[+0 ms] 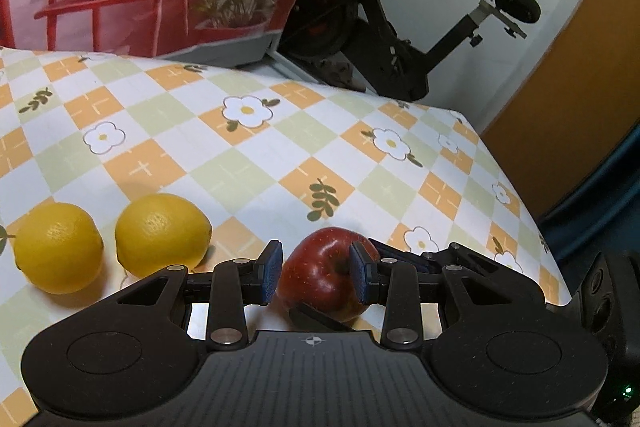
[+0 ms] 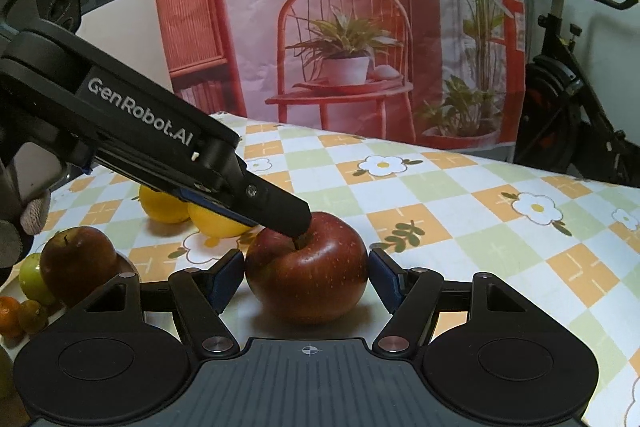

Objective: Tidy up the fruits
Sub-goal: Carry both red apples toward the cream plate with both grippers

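A dark red apple (image 2: 308,279) sits low over the checked tablecloth (image 2: 460,211), and both grippers have hold of it. My right gripper (image 2: 306,275) is shut on it, one blue pad pressing each side. My left gripper (image 1: 316,267) reaches down from the left, narrow and shut on the same apple (image 1: 320,279). One of its fingertips (image 2: 298,223) rests in the stem hollow, and the other finger is against the far side, hidden in the right wrist view. Two lemons (image 1: 60,247) (image 1: 162,233) lie just left of the apple.
At the left edge of the right wrist view lie a second red apple (image 2: 78,263), a green fruit (image 2: 32,279) and small oranges (image 2: 12,315). The table's edge (image 1: 532,211) drops off to the right. An exercise bike (image 1: 384,27) and a printed backdrop (image 2: 340,27) stand behind.
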